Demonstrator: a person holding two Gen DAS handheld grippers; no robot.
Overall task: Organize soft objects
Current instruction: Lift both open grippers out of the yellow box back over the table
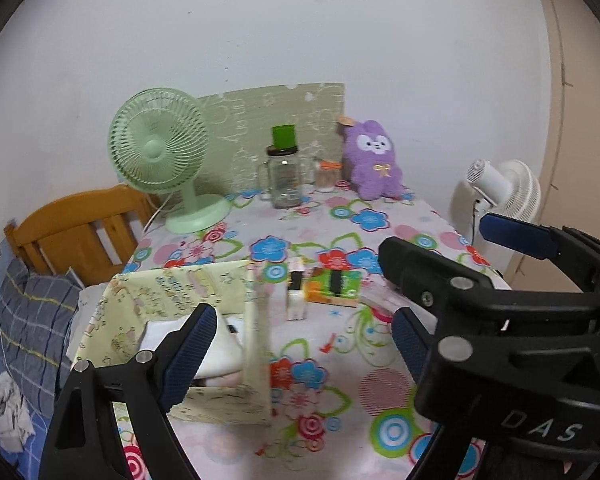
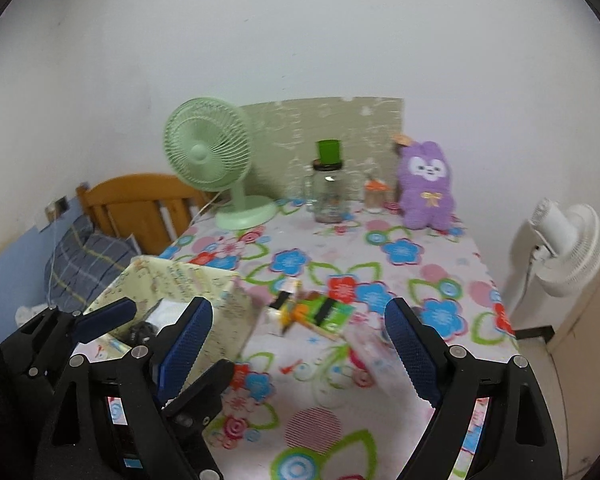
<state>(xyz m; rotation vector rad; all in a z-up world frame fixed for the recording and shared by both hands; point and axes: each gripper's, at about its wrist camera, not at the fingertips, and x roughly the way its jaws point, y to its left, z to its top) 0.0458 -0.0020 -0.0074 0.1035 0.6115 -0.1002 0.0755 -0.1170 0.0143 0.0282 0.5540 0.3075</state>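
A purple plush bunny [image 1: 374, 160] sits upright at the far right of the flowered table, also in the right wrist view [image 2: 428, 188]. A pale yellow fabric box [image 1: 172, 300] stands at the table's near left, with white soft items [image 1: 216, 350] inside; it also shows in the right wrist view [image 2: 220, 308]. My left gripper [image 1: 300, 344] is open and empty, held above the table beside the box. My right gripper [image 2: 298, 348] is open and empty over the table's near middle; it shows at the right of the left wrist view [image 1: 456, 256].
A green desk fan [image 1: 160, 148] stands far left. A glass jar with a green cup on it [image 1: 285, 172] and a small jar [image 1: 327, 176] stand at the back. A green packet [image 1: 332, 286] and a small white box [image 1: 297, 292] lie mid-table. A white fan [image 2: 568, 248] stands beyond the right edge.
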